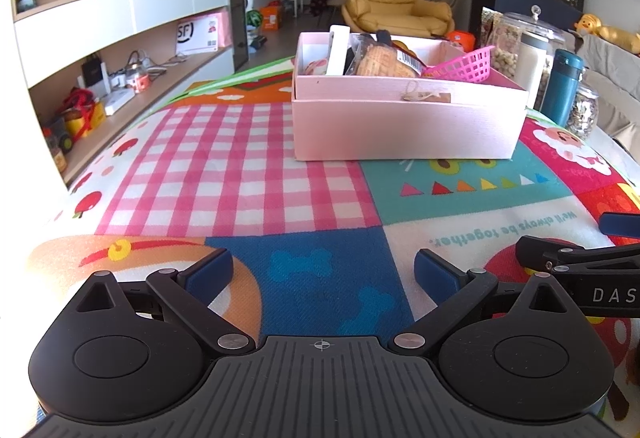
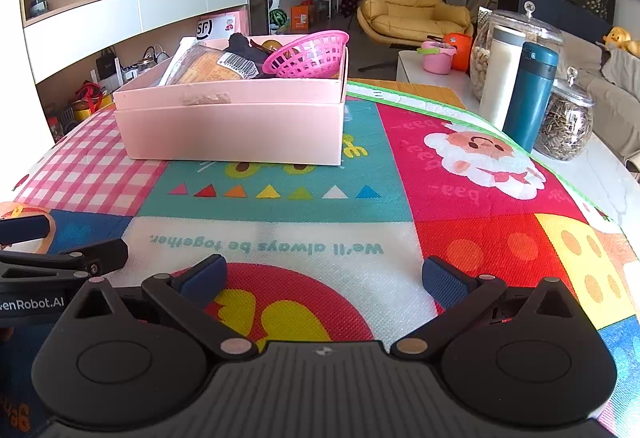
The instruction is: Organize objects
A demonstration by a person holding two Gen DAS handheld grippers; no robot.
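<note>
A pink box (image 1: 400, 125) stands on the colourful mat ahead of both grippers; it also shows in the right wrist view (image 2: 232, 129). Inside it lie a pink mesh basket (image 1: 468, 65) (image 2: 308, 53), a wrapped snack packet (image 1: 384, 61) (image 2: 212, 65), a dark item and a white flat piece (image 1: 338, 49). My left gripper (image 1: 324, 274) is open and empty, low over the mat, well short of the box. My right gripper (image 2: 324, 278) is open and empty, beside the left one, also short of the box.
A teal flask (image 2: 528, 97), a white bottle (image 2: 500, 73), a glass jar of nuts (image 2: 520, 29) and a jar of seeds (image 2: 566, 125) stand at the mat's right edge. A pink cup (image 2: 436, 57) sits behind. Shelves run along the left (image 1: 120, 77).
</note>
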